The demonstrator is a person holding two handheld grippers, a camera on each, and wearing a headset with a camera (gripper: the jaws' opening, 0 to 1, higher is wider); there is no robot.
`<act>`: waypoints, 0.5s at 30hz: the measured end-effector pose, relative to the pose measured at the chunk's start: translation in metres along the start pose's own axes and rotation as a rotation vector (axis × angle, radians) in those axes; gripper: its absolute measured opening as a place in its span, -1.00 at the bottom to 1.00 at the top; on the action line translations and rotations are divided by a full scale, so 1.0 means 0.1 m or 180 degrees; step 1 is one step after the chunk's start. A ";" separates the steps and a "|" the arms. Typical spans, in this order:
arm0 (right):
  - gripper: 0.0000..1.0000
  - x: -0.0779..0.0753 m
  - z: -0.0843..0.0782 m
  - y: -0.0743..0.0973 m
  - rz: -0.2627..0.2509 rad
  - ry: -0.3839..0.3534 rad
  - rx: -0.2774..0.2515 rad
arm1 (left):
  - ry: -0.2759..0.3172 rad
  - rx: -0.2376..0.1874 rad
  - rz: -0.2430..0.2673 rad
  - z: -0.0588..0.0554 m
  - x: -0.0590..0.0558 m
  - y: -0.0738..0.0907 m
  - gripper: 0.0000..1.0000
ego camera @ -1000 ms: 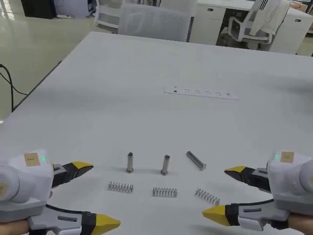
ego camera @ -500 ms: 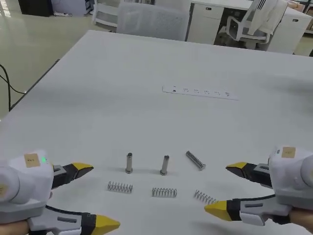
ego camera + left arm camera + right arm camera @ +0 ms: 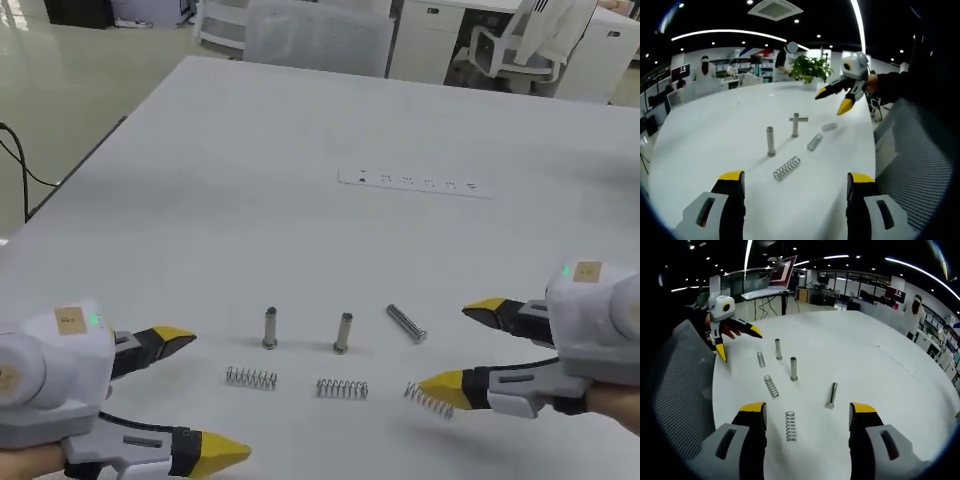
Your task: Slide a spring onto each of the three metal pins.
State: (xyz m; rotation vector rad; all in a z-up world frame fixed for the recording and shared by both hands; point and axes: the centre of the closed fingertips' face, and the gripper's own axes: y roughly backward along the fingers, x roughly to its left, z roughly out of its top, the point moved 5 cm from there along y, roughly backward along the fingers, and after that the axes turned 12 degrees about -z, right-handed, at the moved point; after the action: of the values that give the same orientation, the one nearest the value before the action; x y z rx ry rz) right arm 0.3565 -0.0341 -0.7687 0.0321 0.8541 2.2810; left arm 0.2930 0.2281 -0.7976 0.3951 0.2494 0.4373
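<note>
No spring is on a pin yet; all three are left to do. The left gripper [image 3: 215,395] hangs wide open and empty near the left spring [image 3: 250,378], which lies on the table [image 3: 300,200] just in front of the upright left pin [image 3: 270,327]. The middle spring [image 3: 342,388] lies likewise before the upright middle pin [image 3: 343,333]. The right pin [image 3: 406,323] lies on its side, the right spring [image 3: 428,398] near it. The right gripper [image 3: 445,348], jaws wide apart and holding nothing, has moved in since a second ago: in the head view its lower tip now overlaps the right spring, where before it stood apart. The left gripper has barely shifted
</note>
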 end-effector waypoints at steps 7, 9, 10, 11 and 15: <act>0.29 -0.04 0.02 -0.06 0.0014 0.0008 -0.0009 | 0.0018 0.0021 0.0016 -0.01 0.00 0.00 0.61; 0.29 -0.05 0.04 -0.08 0.0023 0.0013 -0.0010 | 0.0020 0.0029 0.0020 -0.01 -0.01 -0.01 0.61; 0.29 -0.06 0.05 -0.09 0.0024 0.0017 -0.0009 | 0.0021 0.0033 0.0023 -0.01 -0.01 -0.01 0.60; 0.29 -0.06 0.05 -0.10 0.0022 0.0023 -0.0005 | 0.0021 0.0033 0.0026 -0.01 -0.01 -0.01 0.60; 0.26 -0.08 0.07 -0.13 0.0026 0.0029 -0.0006 | 0.0021 0.0036 0.0045 0.00 -0.02 0.00 0.60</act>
State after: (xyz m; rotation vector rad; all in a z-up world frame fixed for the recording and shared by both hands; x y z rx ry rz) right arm 0.3724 -0.0274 -0.7693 0.0247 0.8581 2.2912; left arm 0.2912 0.2270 -0.7973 0.4068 0.2556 0.4514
